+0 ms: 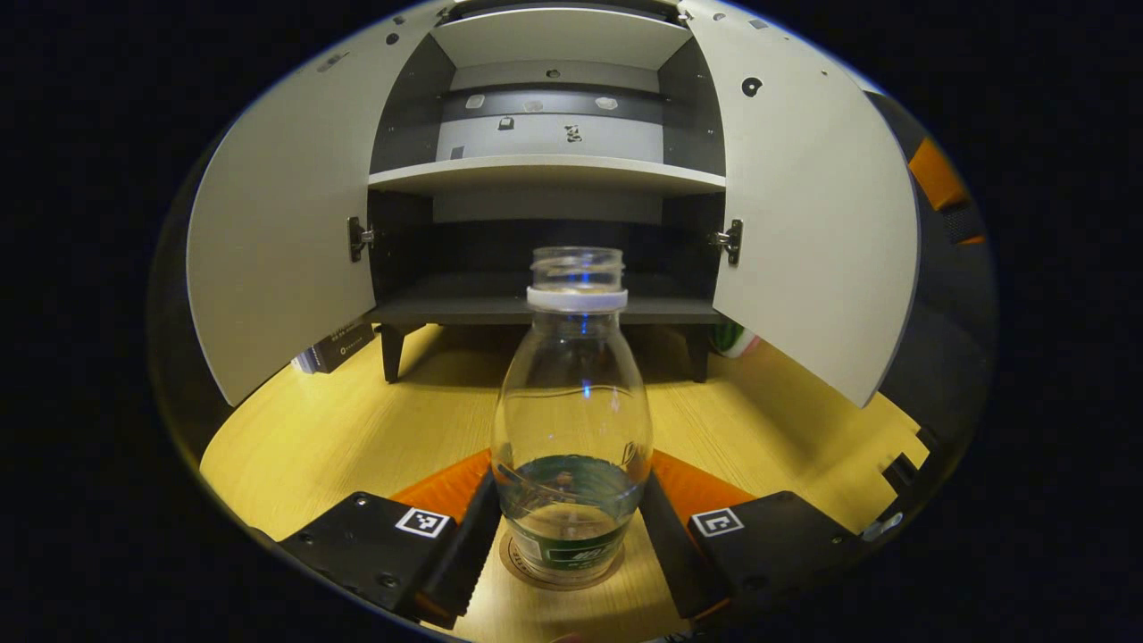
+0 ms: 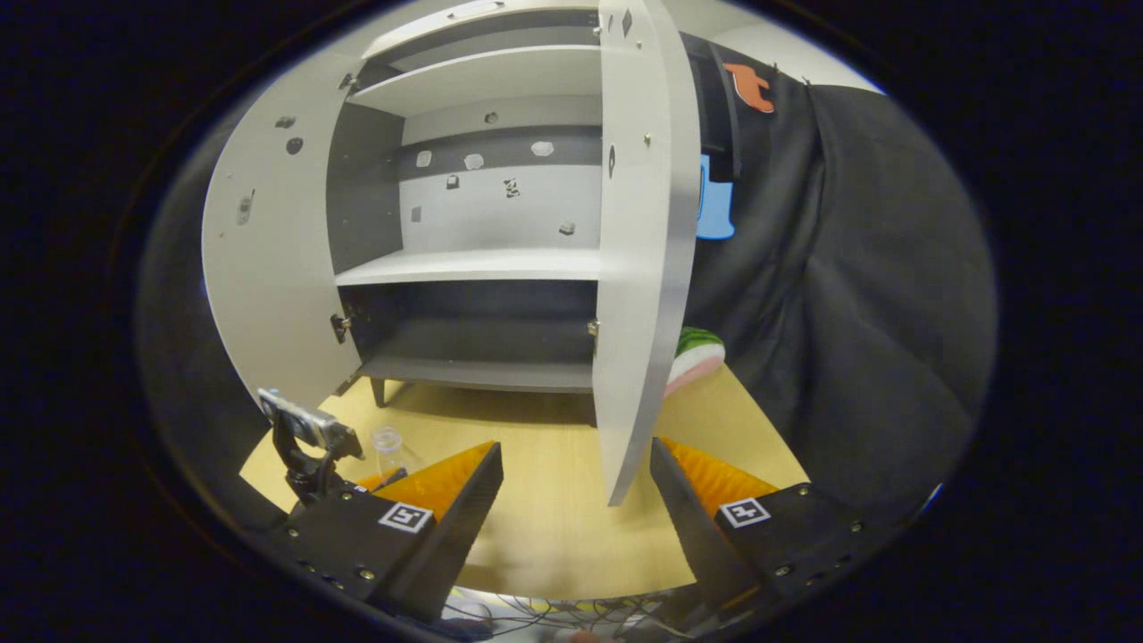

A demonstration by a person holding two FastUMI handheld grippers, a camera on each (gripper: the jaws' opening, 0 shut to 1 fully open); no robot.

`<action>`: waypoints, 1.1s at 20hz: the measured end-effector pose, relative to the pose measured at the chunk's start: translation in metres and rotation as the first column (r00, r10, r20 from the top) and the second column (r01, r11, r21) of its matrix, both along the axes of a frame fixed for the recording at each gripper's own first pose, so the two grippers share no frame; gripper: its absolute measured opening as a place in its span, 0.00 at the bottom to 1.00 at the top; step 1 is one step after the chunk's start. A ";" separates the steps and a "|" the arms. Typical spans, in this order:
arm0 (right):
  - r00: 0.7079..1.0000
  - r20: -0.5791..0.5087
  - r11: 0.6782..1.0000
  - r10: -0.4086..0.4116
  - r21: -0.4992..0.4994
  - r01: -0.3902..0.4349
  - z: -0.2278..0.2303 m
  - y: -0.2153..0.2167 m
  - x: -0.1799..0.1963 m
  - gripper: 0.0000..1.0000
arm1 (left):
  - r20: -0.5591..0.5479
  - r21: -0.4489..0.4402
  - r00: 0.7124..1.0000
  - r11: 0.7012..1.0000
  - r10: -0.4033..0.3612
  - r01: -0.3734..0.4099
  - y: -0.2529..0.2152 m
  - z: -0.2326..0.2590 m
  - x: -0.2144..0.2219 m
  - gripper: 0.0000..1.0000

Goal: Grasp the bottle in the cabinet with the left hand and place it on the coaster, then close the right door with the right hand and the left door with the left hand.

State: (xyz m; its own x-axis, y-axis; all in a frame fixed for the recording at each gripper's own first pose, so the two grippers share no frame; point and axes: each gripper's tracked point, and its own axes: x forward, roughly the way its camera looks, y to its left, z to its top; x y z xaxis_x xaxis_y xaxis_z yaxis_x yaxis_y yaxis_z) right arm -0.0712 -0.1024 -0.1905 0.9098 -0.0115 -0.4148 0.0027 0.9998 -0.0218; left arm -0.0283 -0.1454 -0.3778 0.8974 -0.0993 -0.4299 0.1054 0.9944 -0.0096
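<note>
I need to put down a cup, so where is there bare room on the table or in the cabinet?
Bare: the tabletop between the left door and the bottle, and both cabinet shelves. Crowded: the coaster spot, where the left claw brackets the bottle.

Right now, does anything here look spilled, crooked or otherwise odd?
Nothing looks spilled or damaged. The bottle stands upright on the coaster between the left gripper's fingers, though it has no cap. Both cabinet doors, left door and right door, hang open.
</note>
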 end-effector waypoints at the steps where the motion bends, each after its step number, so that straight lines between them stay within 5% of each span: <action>1: 1.000 -0.003 1.000 0.002 0.001 -0.002 -0.002 0.001 0.000 0.98 | -0.006 0.003 1.000 1.000 0.013 -0.013 0.005 -0.003 0.000 0.84; 22: 0.999 -0.036 0.997 -0.024 0.069 0.027 -0.010 -0.002 -0.010 1.00 | 0.040 0.041 0.998 0.998 -0.039 0.037 0.007 0.002 -0.001 0.85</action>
